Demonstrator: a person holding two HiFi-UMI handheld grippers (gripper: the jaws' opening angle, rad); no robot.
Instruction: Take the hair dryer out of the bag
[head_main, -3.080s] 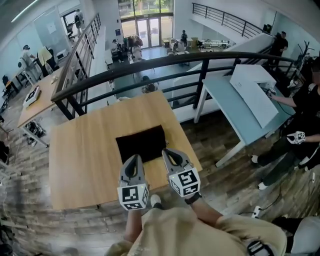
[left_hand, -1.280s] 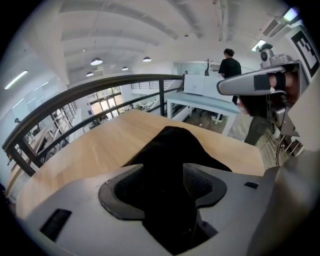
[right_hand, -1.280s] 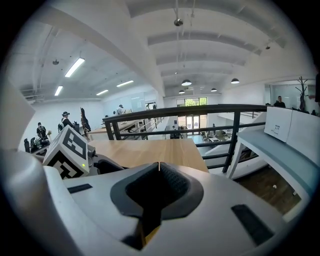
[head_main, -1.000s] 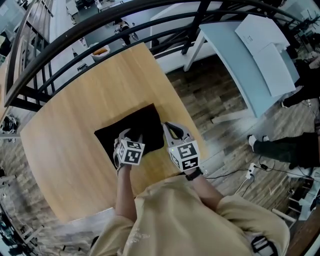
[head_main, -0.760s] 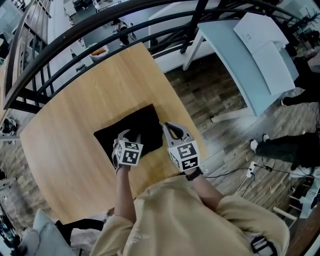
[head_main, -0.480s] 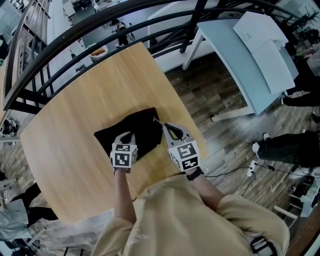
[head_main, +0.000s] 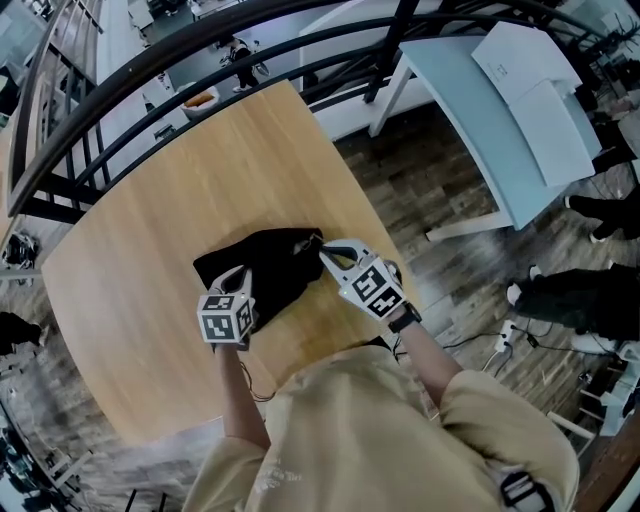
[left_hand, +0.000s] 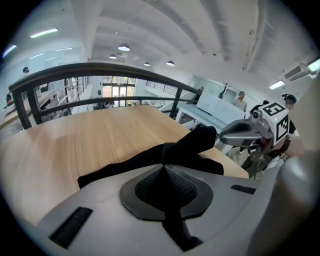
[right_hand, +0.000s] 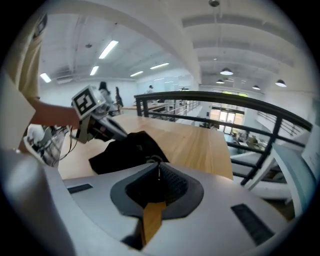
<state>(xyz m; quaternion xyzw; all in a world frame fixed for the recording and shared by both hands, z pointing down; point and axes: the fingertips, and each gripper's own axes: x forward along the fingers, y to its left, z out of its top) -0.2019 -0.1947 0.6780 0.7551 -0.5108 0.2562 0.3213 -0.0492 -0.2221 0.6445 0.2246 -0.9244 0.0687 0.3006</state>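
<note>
On the desk (head_main: 140, 200) the black bag (head_main: 272, 262) lies with its long axis running from the left claw (head_main: 243, 274) to the right claw (head_main: 322, 248). The hair dryer is out of sight (presumably inside). Both claws are clenched on the bag, left on its near-left edge and right on its right corner, at what looks like the zip, so the right is nearer the opening.

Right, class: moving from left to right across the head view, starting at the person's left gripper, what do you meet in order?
left gripper → black bag → right gripper → pale blue table
</note>
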